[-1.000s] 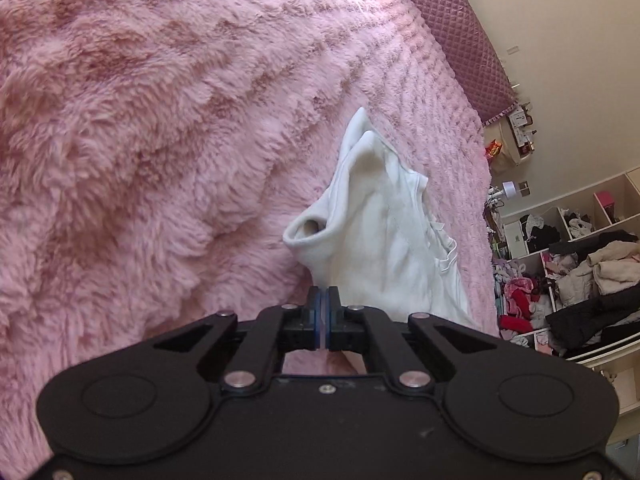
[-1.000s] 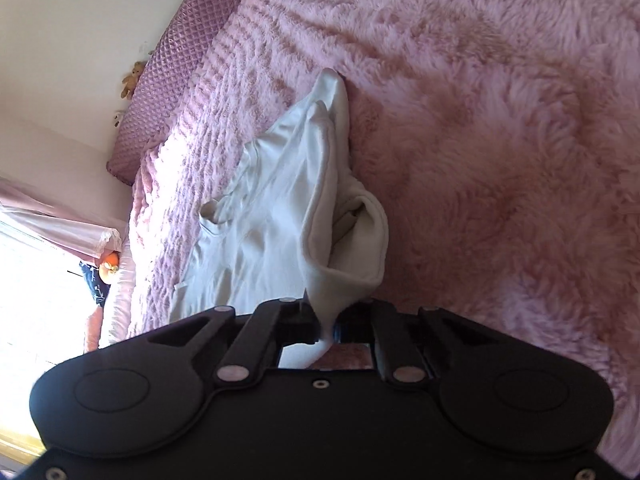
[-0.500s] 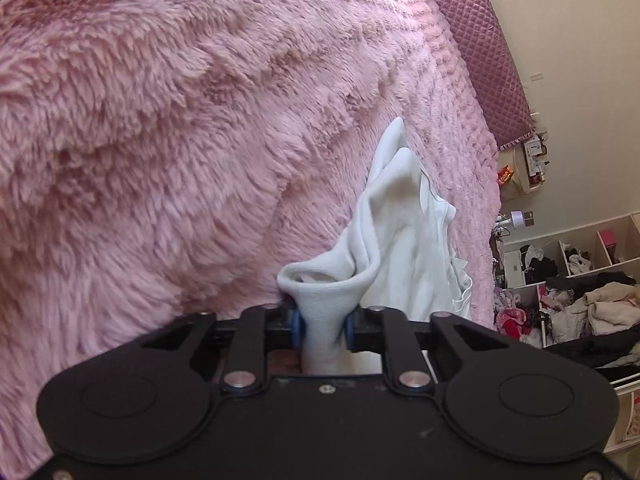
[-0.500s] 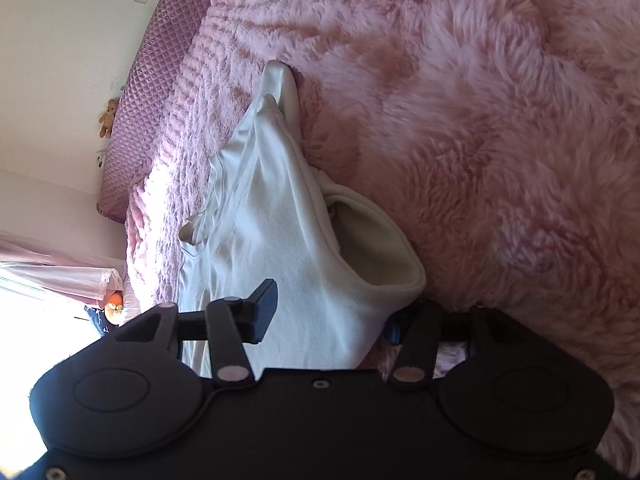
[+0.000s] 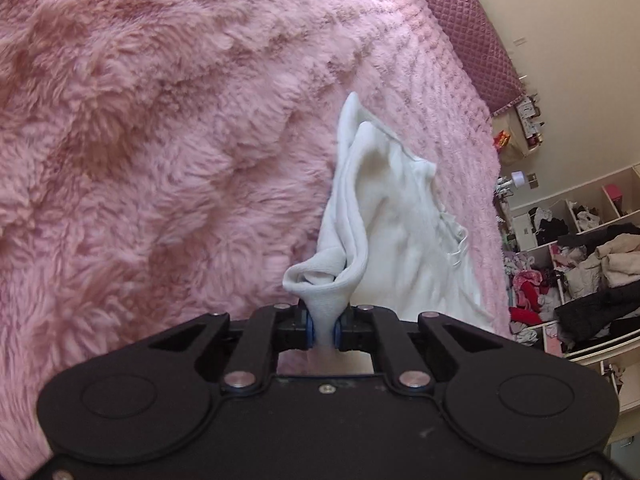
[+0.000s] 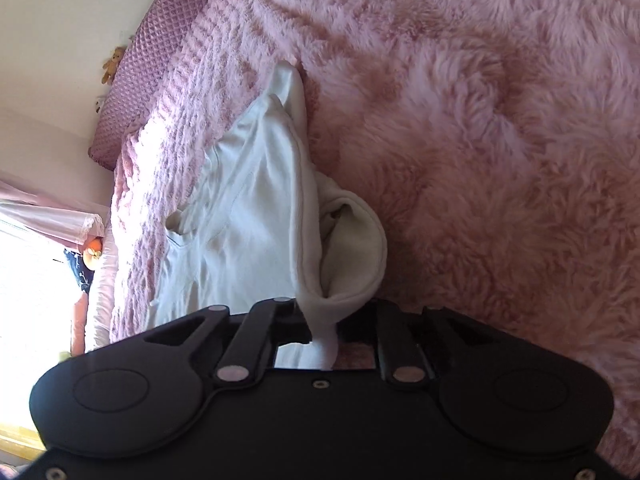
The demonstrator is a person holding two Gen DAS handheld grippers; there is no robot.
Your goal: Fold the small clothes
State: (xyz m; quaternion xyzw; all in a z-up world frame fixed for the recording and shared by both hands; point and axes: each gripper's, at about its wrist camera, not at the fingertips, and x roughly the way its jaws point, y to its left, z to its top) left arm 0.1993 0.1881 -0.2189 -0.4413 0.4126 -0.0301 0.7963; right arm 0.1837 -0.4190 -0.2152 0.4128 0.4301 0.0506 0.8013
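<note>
A small white garment (image 5: 392, 216) lies stretched on a fluffy pink blanket (image 5: 160, 140). My left gripper (image 5: 324, 330) is shut on one near corner of it, the cloth bunched between the blue pads. In the right wrist view the same white garment (image 6: 256, 216) runs away from me, and my right gripper (image 6: 324, 332) is shut on its other near corner, beside a rolled open hem (image 6: 356, 248). Both corners are lifted a little off the blanket. The far end of the garment rests on the bed.
A quilted purple headboard (image 5: 472, 28) borders the bed's far side. Open white shelves (image 5: 580, 264) stuffed with clothes stand at the right of the left wrist view. A bright window with a pink curtain (image 6: 44, 216) is at the left of the right wrist view.
My left gripper closed on a near corner of the garment. My right gripper opened half a second ago and has shut on the other corner again. The cloth is pulled up.
</note>
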